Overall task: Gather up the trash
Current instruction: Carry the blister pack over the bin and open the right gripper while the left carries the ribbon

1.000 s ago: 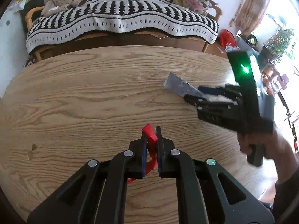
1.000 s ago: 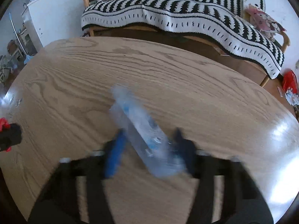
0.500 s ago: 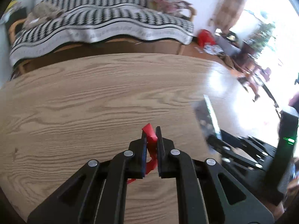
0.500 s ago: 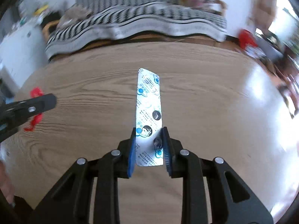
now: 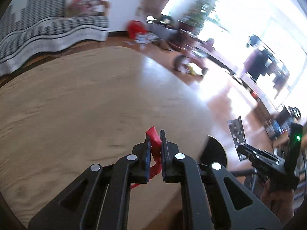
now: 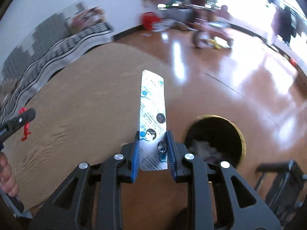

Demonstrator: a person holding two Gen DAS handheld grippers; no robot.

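Note:
My left gripper point(image 5: 155, 136) is shut on a red scrap of wrapper point(image 5: 154, 147), held over the wooden table point(image 5: 76, 103) near its right edge. My right gripper point(image 6: 152, 140) is shut on a silver pill blister strip point(image 6: 152, 113) with blue print, held past the table edge. The strip also shows in the left wrist view point(image 5: 237, 134), and the red scrap in the right wrist view point(image 6: 25, 128). A round black bin point(image 6: 214, 136) with a gold rim stands on the floor just right of the right gripper; something pale lies inside it. Part of the bin shows in the left wrist view point(image 5: 214, 149).
A sofa with a black-and-white striped blanket point(image 5: 48, 30) stands behind the table. A child's tricycle point(image 6: 209, 34) and a red bag point(image 6: 149, 20) sit on the glossy wooden floor point(image 6: 239, 80). A dark metal frame point(image 6: 280, 184) is at the lower right.
Both grippers have swung to the right, from over the table toward its right edge. The bin has come into view. Both still hold their items.

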